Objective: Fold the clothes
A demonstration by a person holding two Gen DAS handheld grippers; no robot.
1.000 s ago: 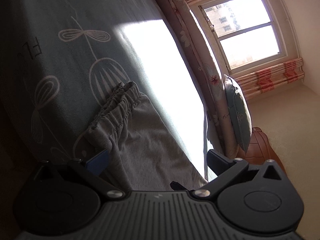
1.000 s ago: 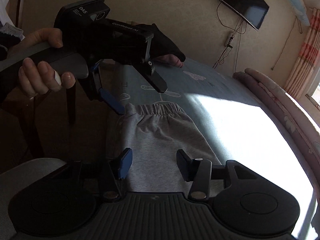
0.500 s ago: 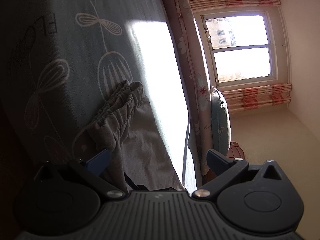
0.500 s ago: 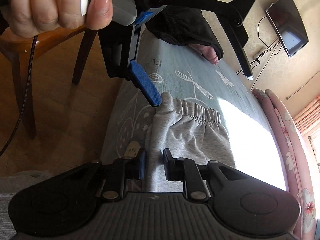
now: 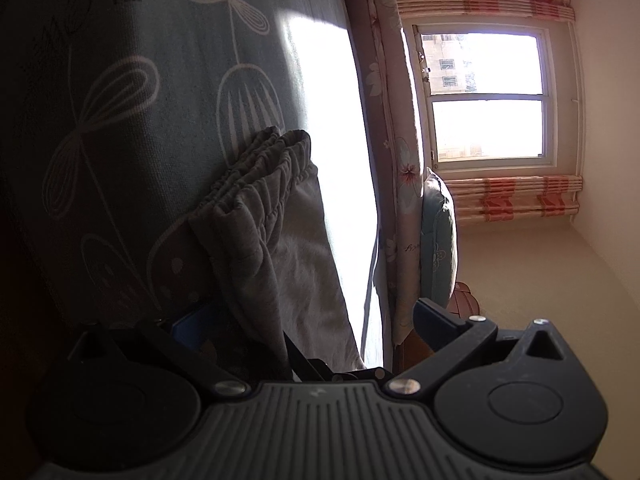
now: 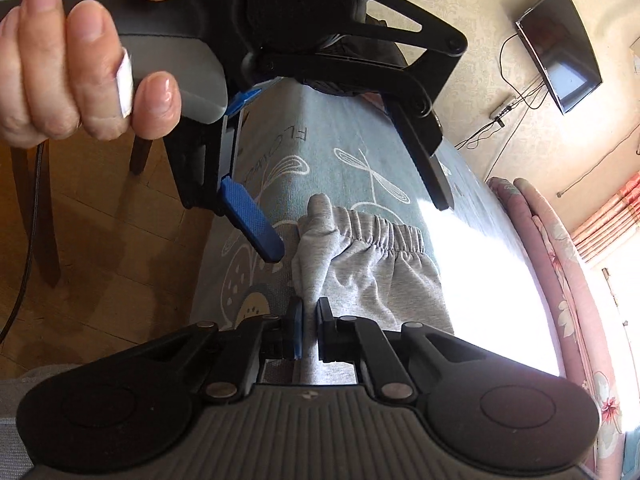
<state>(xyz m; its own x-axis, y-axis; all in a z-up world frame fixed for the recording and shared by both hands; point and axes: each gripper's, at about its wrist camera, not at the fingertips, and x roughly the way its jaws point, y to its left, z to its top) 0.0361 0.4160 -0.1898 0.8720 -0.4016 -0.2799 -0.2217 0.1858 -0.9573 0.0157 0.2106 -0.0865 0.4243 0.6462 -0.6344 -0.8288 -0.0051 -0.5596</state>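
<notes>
Grey pants (image 6: 372, 276) with an elastic waistband lie on the teal patterned bed (image 6: 344, 148); they also show in the left wrist view (image 5: 276, 216). My right gripper (image 6: 309, 332) is shut on the pants' near edge, which it pinches up into a fold. My left gripper (image 6: 360, 224) is open above the waistband, its blue pad (image 6: 252, 220) just beside the raised waistband corner. In the left wrist view the left gripper (image 5: 308, 320) straddles the pants' edge with its jaws wide apart.
A rolled floral quilt (image 6: 560, 264) and a teal pillow (image 5: 440, 240) lie along the bed's far side. A window (image 5: 488, 96) with pink blinds is beyond. A wooden chair (image 6: 36, 200) stands on the wood floor at the left. A TV (image 6: 560, 44) hangs on the wall.
My right gripper closed on the pants' near edge and lifted it into a fold. My left gripper came closer over the waistband corner and stayed open.
</notes>
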